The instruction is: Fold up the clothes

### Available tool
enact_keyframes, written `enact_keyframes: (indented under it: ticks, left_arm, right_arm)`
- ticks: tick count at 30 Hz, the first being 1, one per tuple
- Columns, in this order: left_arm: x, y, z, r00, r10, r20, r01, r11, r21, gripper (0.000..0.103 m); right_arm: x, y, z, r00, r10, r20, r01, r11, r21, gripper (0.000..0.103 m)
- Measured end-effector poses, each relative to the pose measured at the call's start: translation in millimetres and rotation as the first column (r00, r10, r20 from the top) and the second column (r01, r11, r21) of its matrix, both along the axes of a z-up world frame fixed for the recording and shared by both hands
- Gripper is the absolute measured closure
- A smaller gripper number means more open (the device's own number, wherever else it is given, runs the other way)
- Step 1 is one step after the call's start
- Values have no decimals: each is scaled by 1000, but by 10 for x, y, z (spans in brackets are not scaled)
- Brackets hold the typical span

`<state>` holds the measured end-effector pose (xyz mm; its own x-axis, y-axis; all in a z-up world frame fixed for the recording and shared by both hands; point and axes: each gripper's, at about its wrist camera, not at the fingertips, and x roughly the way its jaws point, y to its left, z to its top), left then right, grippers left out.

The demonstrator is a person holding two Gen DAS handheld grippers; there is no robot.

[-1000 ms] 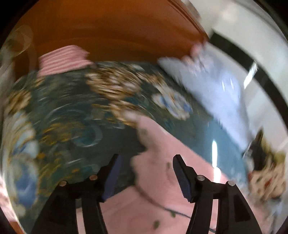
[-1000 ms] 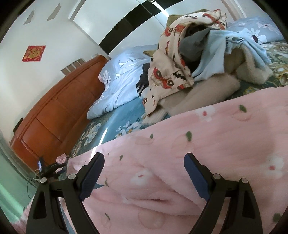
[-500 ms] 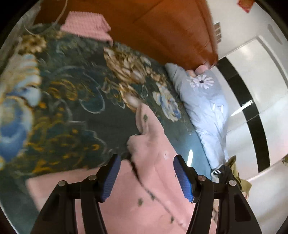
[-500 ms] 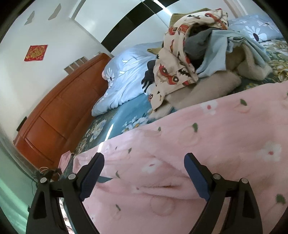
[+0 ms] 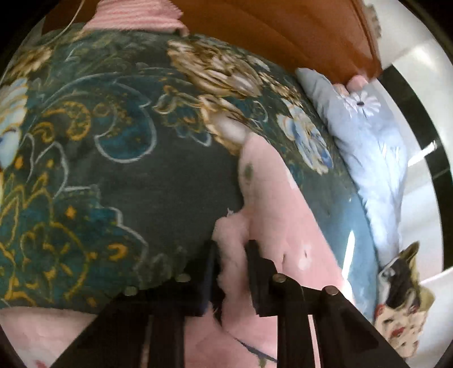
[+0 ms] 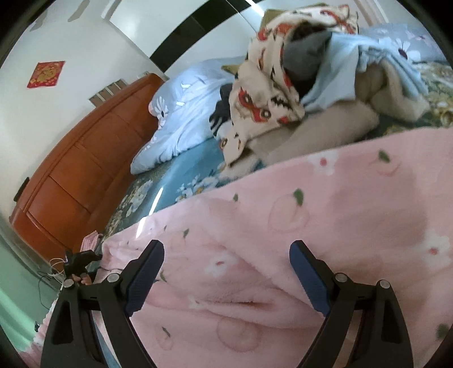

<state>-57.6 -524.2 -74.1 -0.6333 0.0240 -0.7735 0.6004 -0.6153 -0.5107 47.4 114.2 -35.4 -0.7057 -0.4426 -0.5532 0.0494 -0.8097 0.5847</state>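
— Pink fleece, that garment (image 6: 325,226), spread over the dark flowered bedspread (image 5: 113,169). See the left gripper (image 5: 232,254)? Its two jaws have come nearly together on a corner of the pink cloth, a tuft bunched between them.

— And the other one?

— The right gripper (image 6: 226,271) is wide apart, holding nothing, hovering just above a soft ridge in the fleece. I can't tell if its tips touch the cloth.

— Which way does the thing run?

— From the pinched corner the edge runs away up the bed toward the blue pillow (image 5: 368,136) and the wooden headboard (image 5: 269,31). The bulk of the cloth lies to the right of the left gripper, under the right one. So I'd guess the fold goes across, the held corner carried over toward the right side.

— Room for that?

— To the left, open bedspread, only a small pink striped piece (image 5: 133,14) up by the headboard, well apart. On the far side there's a heap of other clothes (image 6: 311,70), near the fleece's far edge but not on it. Carried too far, the corner could land against that heap.

— And the right gripper is nearer the middle?

— Yes; it looks placed to take the crease or pin it.
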Motion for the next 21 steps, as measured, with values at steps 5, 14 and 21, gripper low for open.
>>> enact_keyframes:
  ticks: [5,14,21]
  left_arm:
    - [52,37,238,998,-2,-55,-4,993,-118,94]
    - [187,-218,397,1000,11,-9,-13,946,-325,91]
    - [645,-414,360,988,23,-150,-42,991,-124,63]
  right_arm:
    - [-8,-3,-31,1000,-6,6,6,1000,1,12]
    - [7,-32,-52,1000,-11,10,11,1000,8,12]
    - [38,2,5,1000,-20,7,20,1000,2,12]
